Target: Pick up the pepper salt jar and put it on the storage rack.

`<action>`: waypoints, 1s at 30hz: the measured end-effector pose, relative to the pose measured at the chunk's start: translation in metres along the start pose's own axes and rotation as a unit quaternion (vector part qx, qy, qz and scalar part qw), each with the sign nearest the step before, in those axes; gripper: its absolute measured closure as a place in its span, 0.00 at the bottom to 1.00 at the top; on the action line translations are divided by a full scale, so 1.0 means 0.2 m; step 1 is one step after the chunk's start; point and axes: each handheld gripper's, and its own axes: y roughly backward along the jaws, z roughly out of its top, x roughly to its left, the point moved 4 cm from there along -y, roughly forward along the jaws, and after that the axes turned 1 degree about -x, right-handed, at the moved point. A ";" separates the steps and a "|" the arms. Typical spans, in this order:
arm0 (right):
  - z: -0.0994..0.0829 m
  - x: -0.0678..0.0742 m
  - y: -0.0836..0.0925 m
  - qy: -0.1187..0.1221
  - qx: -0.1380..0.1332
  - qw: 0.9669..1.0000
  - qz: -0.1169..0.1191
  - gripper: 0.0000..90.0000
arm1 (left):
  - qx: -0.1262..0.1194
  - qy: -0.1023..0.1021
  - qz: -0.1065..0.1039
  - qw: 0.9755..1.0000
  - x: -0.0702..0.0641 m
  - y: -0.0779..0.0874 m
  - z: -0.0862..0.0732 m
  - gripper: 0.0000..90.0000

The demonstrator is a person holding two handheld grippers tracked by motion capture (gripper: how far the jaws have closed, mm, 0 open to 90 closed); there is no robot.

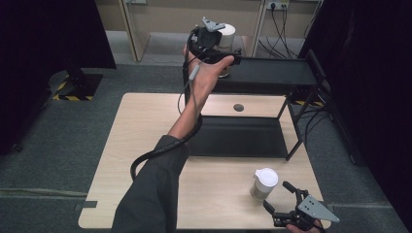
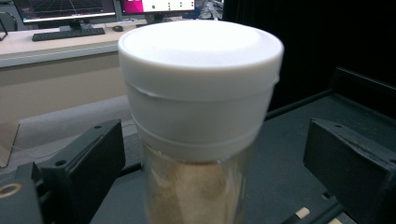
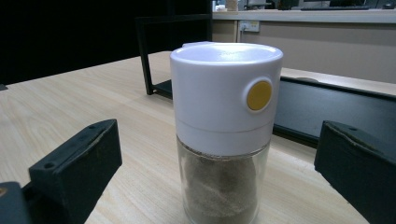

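Two white-capped jars, one on the black shelf rack and one on the table, each between spread jaws.

The shelf jar (image 2: 201, 116) stands on the top tier of the black rack (image 1: 272, 72), at the rack's left end; the left gripper (image 1: 228, 56) brackets it with its jaws released and clear of the glass on both sides. Its white cap is plain, with no label or writing, and its base is cut off in the left gripper view. The table jar (image 3: 224, 130) stands on the wooden table (image 1: 145, 145) in front of the rack's right end, between the right gripper's (image 1: 281, 196) open jaws, untouched. Its cap bears a yellow round button but no lettering. Monitors behind the rack show text too small to read.
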 end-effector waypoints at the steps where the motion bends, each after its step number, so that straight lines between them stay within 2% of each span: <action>1: 0.00 0.00 0.00 0.000 0.000 1.000 0.000 0.01 | 0.000 -0.004 0.000 1.000 -0.01 0.01 -0.01 0.04; 6: 0.00 0.00 0.00 0.000 0.002 1.000 0.000 0.01 | -0.001 -0.012 0.000 1.000 -0.02 0.04 -0.03 0.04; 15: 0.00 0.00 0.00 0.002 0.001 1.000 0.000 0.01 | -0.006 -0.023 -0.016 1.000 -0.05 0.10 -0.10 0.04; 17: 0.00 0.00 0.00 0.001 0.001 1.000 -0.001 0.01 | -0.011 -0.014 -0.029 0.999 -0.05 0.12 -0.12 0.04; 24: 0.00 0.01 0.00 0.003 0.001 1.000 -0.001 0.01 | -0.026 -0.019 -0.051 0.998 -0.07 0.18 -0.18 0.04; 30: 0.00 0.00 0.00 0.001 0.001 1.000 0.000 0.01 | -0.031 -0.022 -0.069 0.997 -0.09 0.24 -0.27 0.05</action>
